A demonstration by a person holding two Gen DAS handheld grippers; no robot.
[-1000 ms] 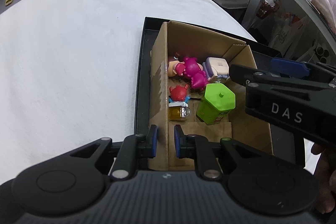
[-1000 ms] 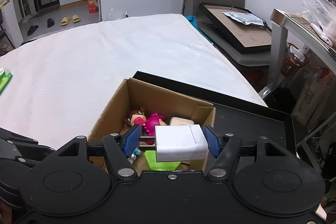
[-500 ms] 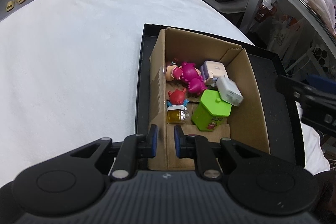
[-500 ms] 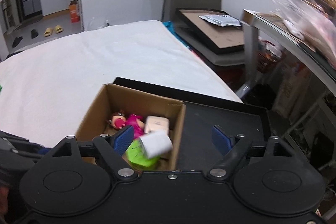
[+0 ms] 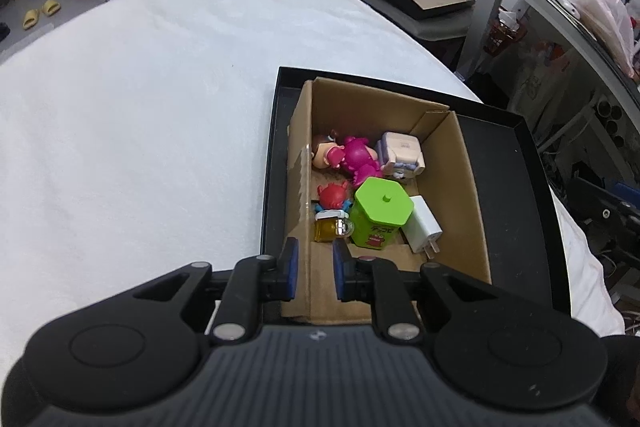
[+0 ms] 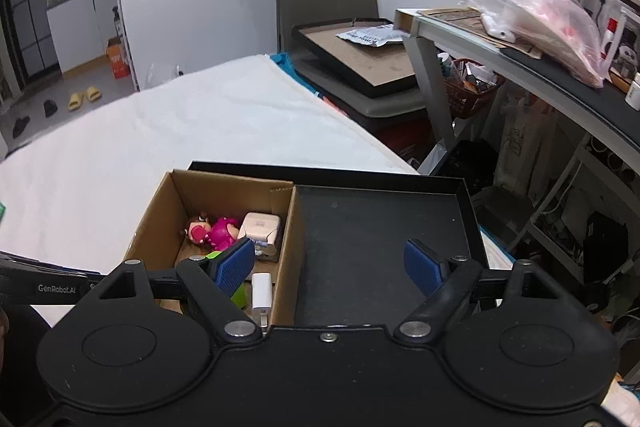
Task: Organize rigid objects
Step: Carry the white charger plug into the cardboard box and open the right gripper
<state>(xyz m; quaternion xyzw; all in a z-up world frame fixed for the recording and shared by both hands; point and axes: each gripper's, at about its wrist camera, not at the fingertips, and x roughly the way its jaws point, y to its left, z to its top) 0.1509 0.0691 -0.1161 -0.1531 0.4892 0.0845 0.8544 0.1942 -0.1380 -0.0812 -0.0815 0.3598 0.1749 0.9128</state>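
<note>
Inside, one cardboard box (image 5: 460, 187) set in the left part of one black tray (image 6: 376, 227) on the white-covered tabletop (image 5: 140, 127), holding seven things by count: two pink-and-magenta figures (image 5: 352, 157) toward the far wall, one pale boxy toy (image 5: 402, 153) in the far right corner, one small red figure (image 5: 332, 195), one amber bottle (image 5: 328, 229) below it, one green hexagonal jar (image 5: 382, 217) with a red character label — writing too small to read — and one white charger (image 5: 425, 225) lying just beside the jar, prongs toward the near wall. Left gripper (image 5: 314, 269) nearly shut and empty, poised over the box's near left corner. Right gripper (image 6: 330, 263) with jaws just opened wide, nothing between them, above the tray's bare right part. "GenRobot.AI" readable on the other gripper's body at the left edge of the right wrist view.
</note>
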